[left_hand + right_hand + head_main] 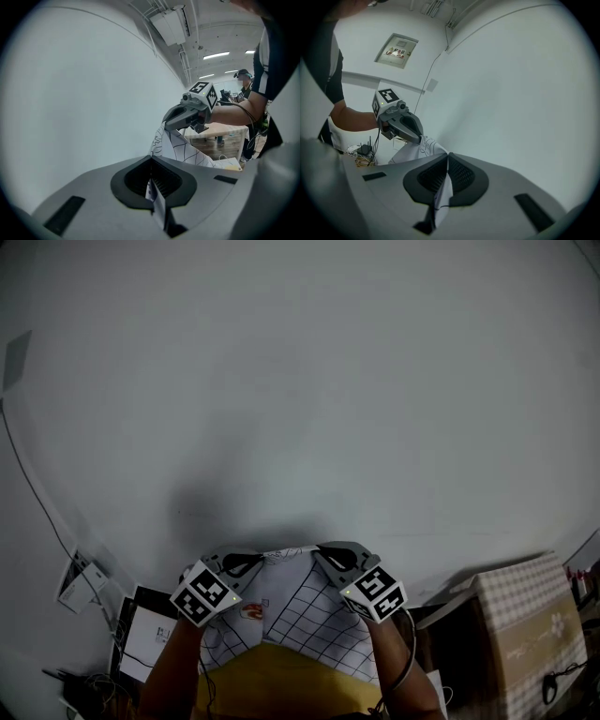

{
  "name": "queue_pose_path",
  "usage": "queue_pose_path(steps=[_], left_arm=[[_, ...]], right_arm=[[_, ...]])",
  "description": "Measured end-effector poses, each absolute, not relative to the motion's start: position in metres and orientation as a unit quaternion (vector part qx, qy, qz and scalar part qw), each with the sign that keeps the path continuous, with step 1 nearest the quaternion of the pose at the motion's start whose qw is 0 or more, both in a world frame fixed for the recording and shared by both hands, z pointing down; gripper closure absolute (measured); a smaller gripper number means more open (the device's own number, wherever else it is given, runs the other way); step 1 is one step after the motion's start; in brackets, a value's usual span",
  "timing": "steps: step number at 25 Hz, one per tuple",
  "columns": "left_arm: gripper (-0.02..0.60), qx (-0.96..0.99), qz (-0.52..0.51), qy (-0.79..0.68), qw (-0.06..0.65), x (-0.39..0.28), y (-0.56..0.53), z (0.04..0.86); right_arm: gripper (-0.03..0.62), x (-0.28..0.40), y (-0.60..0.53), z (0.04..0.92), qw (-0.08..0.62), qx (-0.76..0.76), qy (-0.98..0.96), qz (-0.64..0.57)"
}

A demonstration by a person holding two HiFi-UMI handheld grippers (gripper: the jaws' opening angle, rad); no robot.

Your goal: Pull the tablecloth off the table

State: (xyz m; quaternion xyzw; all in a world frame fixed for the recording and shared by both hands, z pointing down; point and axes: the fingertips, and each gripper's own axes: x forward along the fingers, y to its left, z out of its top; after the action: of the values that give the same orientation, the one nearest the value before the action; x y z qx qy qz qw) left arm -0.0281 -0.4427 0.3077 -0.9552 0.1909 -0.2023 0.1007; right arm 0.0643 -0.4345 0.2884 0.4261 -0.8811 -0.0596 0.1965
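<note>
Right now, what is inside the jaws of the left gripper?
A strip of the grid-printed tablecloth, clamped by the shut left gripper. The part pressed deeper in is covered.

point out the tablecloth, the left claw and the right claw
tablecloth (309,617): head view, gridded part hanging between the claws
left claw (151,161): left gripper view, tips shut on the tablecloth
right claw (447,158): right gripper view, tips shut on the tablecloth

Tablecloth (314,615) white, black grid lines; left tool (255,562) and right tool (324,555) grey.
</note>
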Motion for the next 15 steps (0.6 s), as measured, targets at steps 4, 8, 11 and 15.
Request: queue_pose_path(steps=[4,8,11,15], left_arm=[[0.571,-0.956,-0.189,0.193,0.114,-0.025,-0.445,0.284],[0.571,-0.956,-0.178,0.194,0.131,-0.024,-0.448,0.260],[0.571,-0.955,-0.172,0.197,0.137,-0.024,-0.450,0.244],[0.571,-0.954,-0.162,0.197,0.156,-0.022,-0.447,0.216]], right_arm=[[0.574,0.068,-0.436,0.267,0.182,0.426,-0.884,-0.067],[0.574,0.069,-0.439,0.244,0.174,0.428,-0.883,-0.083],[0.574,0.065,-0.439,0.224,0.165,0.425,-0.885,-0.093],[0.574,0.061,-0.436,0.193,0.148,0.421,-0.888,-0.111]])
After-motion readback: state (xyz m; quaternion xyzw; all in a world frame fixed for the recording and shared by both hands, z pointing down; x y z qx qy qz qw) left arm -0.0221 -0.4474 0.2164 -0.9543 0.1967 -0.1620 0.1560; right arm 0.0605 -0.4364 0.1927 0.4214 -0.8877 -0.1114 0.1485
